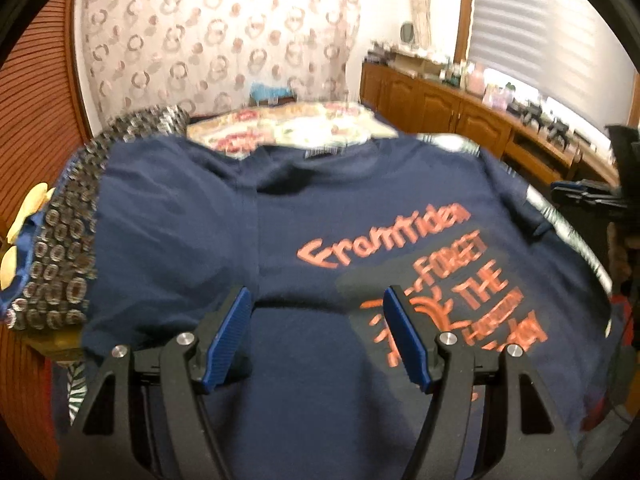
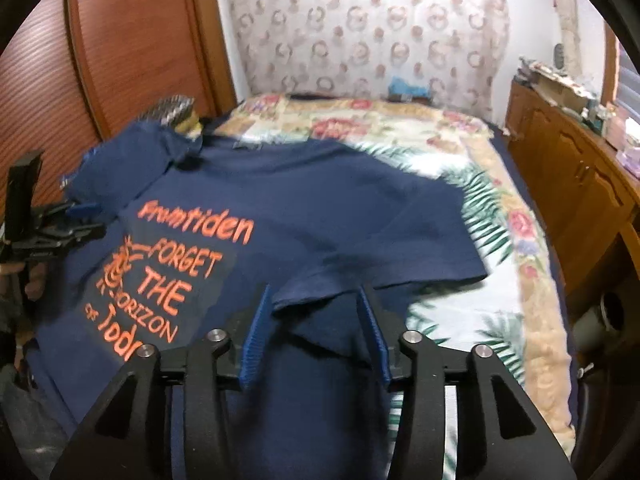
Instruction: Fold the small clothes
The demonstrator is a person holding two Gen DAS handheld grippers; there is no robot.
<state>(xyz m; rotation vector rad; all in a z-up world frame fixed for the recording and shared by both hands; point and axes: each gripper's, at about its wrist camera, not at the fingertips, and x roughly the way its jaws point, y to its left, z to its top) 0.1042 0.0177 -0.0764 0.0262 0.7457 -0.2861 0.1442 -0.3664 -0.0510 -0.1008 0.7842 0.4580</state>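
Navy cotton filled the left wrist view: a dark blue T-shirt (image 1: pixel 192 216) with orange lettering lay spread flat on a floral bedspread (image 1: pixel 304 128), its collar at the far end. The left gripper (image 1: pixel 316 312) hovered over the shirt's near part with its jaws standing wide apart and nothing between the blue pads (image 1: pixel 228 340). A grey ring-patterned cloth (image 1: pixel 60 264) lay along the shirt's left edge. At the far right edge, part of the right gripper (image 1: pixel 588 196) showed, too dark to read its state from this view. Wooden cabinets (image 1: pixel 440 108) ran along the right wall beneath a window blind.

In the right wrist view the T-shirt (image 2: pixel 320 200) lay on the left part of the bedspread (image 2: pixel 500 208), the print near the left. The right gripper (image 2: pixel 314 308) was over the shirt's near right sleeve, jaws partly apart; a fold of the navy cloth rose between the pads (image 2: pixel 256 340), and motion blur left it unclear whether they touched it. The left gripper (image 2: pixel 76 220) appeared at the left edge. A patterned curtain (image 2: pixel 360 32) hung behind the bed.
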